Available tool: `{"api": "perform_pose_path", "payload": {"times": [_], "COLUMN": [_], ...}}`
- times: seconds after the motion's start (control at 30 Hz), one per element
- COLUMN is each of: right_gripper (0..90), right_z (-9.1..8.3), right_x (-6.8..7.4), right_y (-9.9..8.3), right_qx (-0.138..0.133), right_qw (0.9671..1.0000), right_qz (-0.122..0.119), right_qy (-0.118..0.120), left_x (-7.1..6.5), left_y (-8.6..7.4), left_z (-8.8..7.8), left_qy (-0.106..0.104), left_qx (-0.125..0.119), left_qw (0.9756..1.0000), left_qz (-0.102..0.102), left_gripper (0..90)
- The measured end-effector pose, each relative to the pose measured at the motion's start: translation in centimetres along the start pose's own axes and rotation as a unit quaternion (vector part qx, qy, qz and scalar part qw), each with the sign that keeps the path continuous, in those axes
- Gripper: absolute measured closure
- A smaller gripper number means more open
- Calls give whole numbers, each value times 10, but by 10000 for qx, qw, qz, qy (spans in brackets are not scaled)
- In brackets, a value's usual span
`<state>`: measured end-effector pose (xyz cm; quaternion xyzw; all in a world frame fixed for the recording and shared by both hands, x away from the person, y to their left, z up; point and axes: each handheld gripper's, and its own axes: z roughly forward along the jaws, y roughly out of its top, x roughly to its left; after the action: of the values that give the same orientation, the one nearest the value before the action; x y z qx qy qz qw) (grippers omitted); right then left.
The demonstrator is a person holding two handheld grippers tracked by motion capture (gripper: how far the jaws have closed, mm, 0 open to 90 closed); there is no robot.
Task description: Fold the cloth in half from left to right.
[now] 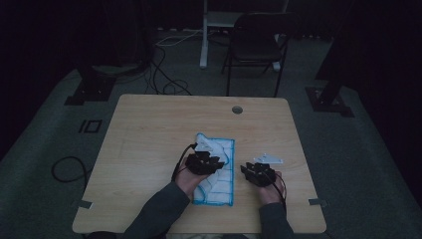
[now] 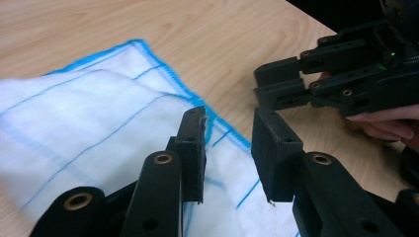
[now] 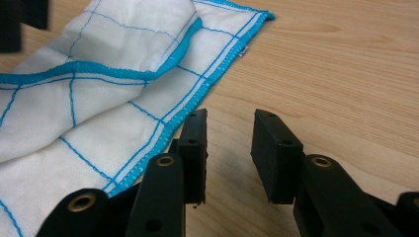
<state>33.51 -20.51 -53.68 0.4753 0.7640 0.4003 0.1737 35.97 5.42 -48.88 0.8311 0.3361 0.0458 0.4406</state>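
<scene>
- Table point(image 1: 149, 129): light wood, rounded corners, one round cable hole point(image 1: 237, 109) near its far edge. The far half and the whole left side lie bare, so you have open room there. Your forearms come in over the near edge.
- Cloth point(image 1: 219, 191): white with blue stitched grid lines and a blue hem, lying flat near the middle of the table, slightly towards your side. Its near hem sits close to the table's near edge. In the right tool view, one part is folded over the rest, and the hem corner points away across bare wood.
- Surroundings: a dark folding chair point(image 1: 256, 42) and a white stand point(image 1: 205, 35) on the floor beyond the far edge, loose cables point(image 1: 164, 79) beside them, and dark frame feet point(image 1: 92, 89) at both sides. All stand well apart from the table top; nothing else lies on it.
- Left tool point(image 1: 205, 159): over the cloth, your hand behind it. In its own view point(image 2: 228, 148) the jaws stand apart above the cloth's blue hem, nothing pinched between the pads.
- Right tool point(image 1: 259, 172): over bare wood just beside the cloth's right hem. In its own view point(image 3: 230, 148) the jaws stand apart, holding nothing, wood between them and the hem just to one side.
- Spacing: your two tools are near each other, not touching.
</scene>
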Motion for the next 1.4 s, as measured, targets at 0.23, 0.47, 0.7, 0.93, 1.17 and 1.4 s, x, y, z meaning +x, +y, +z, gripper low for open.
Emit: {"api": "perform_pose_path", "payload": {"times": [0.23, 0.47, 0.7, 0.93, 1.17, 1.4], "right_gripper": [673, 673, 673, 673, 673, 673], "right_z": [1, 0, 0, 0, 0, 0], "right_x": [1, 1, 1, 1, 1, 1], "right_y": [0, 0, -1, -1, -1, -1], "right_qx": [17, 20, 23, 24, 11, 11], "right_qw": [10000, 10000, 10000, 10000, 10000, 10000], "right_qz": [-29, -16, -19, -24, -21, -16], "right_qy": [-8, -20, -24, -31, -41, -48], "left_x": [15, 22, 26, 16, 3, -14], "left_y": [-19, -47, -68, -73, -69, -59], "left_z": [-22, -30, -32, -34, -36, -33], "left_qy": [205, 275, 296, 243, 44, -223], "left_qx": [-27, 80, 183, 176, 78, -53], "left_qw": [9996, 9986, 9974, 9977, 9989, 9993], "left_qz": [-174, -438, -632, -607, -470, -302], "left_gripper": [674, 655, 614, 720, 879, 878]}}
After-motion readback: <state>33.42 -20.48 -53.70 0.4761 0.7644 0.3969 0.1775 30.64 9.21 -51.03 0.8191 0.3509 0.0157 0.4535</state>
